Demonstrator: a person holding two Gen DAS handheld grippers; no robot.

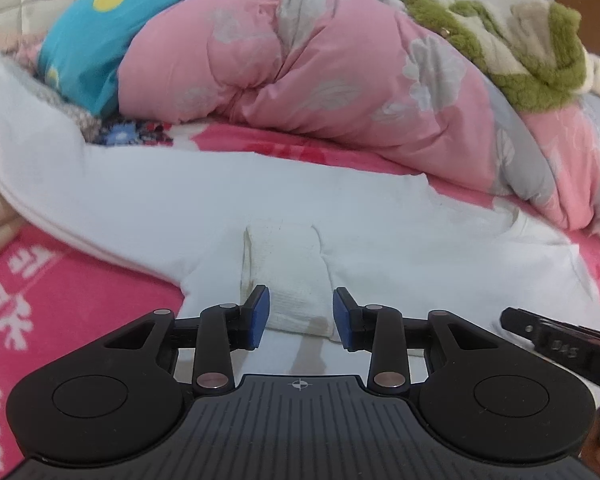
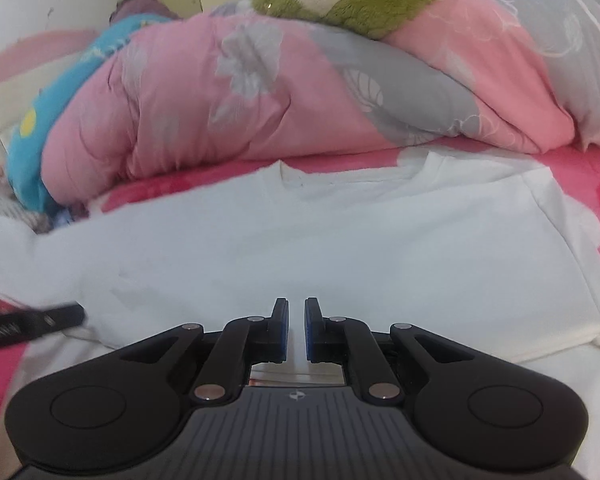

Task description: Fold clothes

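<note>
White shirt (image 2: pixel 300 240), pink-and-grey floral quilt (image 1: pixel 300 60), pink sheet (image 1: pixel 60 280) with white characters

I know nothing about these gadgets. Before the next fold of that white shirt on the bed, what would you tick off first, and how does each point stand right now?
1. White shirt lies spread on the pink bedsheet, collar toward the quilt: ok.
2. Left gripper is open, with the shirt's cuff between its fingers but not pinched: not ok for lifting.
3. Right gripper is nearly shut, and no cloth shows in the gap: not ok.
4. Pink quilt stays clear of the shirt: ok.
5. Shirt lies flat: not ok, with wrinkles near the left sleeve.
6. Shirt's bottom hem is straight: cannot tell, since it is hidden behind the grippers.
</note>
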